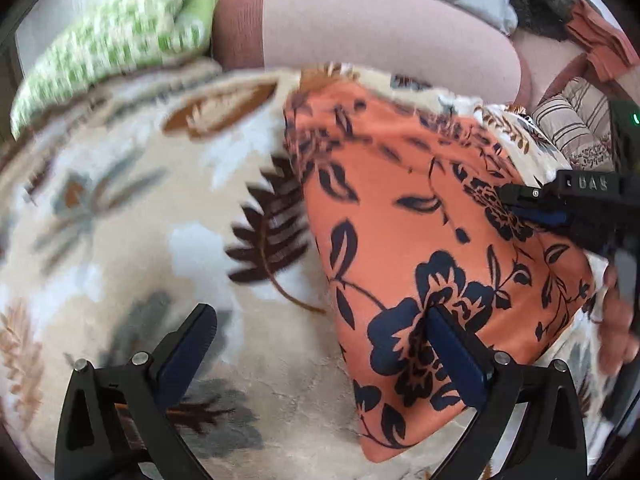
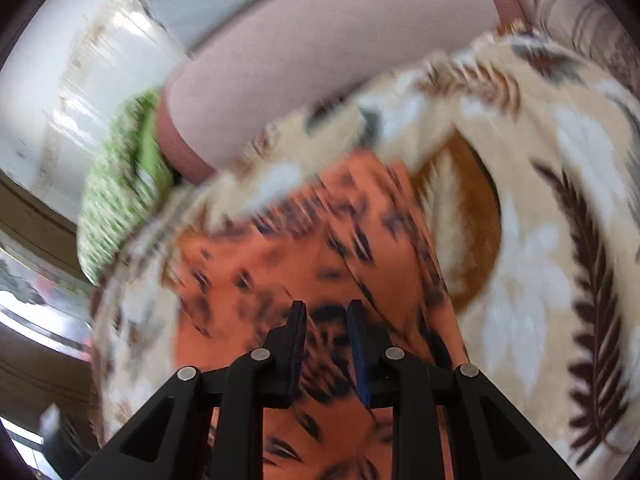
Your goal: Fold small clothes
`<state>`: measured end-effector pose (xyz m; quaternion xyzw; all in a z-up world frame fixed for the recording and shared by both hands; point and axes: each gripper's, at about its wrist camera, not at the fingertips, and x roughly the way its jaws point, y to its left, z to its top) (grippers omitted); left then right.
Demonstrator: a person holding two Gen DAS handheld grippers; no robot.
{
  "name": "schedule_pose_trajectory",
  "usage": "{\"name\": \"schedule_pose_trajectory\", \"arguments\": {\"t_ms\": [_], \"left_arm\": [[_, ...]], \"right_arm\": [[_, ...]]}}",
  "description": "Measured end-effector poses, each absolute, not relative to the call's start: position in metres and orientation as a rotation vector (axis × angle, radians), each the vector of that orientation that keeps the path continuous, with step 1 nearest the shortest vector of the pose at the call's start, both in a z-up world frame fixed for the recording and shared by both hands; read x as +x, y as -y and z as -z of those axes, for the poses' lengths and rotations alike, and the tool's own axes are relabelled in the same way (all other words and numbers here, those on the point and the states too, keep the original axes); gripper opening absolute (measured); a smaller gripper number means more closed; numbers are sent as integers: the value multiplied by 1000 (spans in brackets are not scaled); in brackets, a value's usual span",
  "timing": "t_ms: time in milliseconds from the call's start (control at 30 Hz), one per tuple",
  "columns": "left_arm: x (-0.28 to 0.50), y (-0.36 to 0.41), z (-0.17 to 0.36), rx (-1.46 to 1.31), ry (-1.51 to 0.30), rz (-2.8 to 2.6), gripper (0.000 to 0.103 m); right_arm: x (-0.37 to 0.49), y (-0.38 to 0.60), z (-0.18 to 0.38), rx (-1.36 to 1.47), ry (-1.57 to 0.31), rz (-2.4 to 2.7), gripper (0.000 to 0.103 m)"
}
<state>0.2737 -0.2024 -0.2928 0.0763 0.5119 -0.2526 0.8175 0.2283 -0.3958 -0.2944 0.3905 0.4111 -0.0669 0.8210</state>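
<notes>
An orange garment printed with dark blue flowers lies on a leaf-patterned blanket. My left gripper hangs open and wide just above it. Its right finger is over the garment's near left part and its left finger is over bare blanket. At the garment's right edge my right gripper comes in from the right, jaws nearly together. In the blurred right wrist view the right gripper stands shut on a fold of the orange garment, and cloth also shows beneath the fingers.
A pink bolster lies along the blanket's far edge, with a green checked cloth at its left end. Striped fabric is bunched at the far right. A person's hand holds the right gripper.
</notes>
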Motion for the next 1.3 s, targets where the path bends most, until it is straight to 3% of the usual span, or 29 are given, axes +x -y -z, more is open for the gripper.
{"name": "schedule_pose_trajectory", "arguments": {"t_ms": [133, 333, 467, 700, 933, 1300], "left_arm": [[280, 200, 300, 90, -1168, 558, 103], [278, 200, 285, 112, -1081, 546, 103], [280, 206, 307, 101, -1205, 607, 103], [275, 205, 278, 127, -1012, 557, 103], [280, 202, 292, 104, -1070, 554, 103], [270, 185, 249, 131, -887, 471, 103]], "right_arm": [[221, 389, 292, 808, -873, 152, 25], [189, 389, 270, 801, -780, 145, 25], [201, 394, 300, 819, -888, 187, 25], [195, 403, 286, 866, -823, 141, 25], [210, 390, 302, 801, -885, 136, 27], [198, 387, 268, 768, -769, 106, 27]]}}
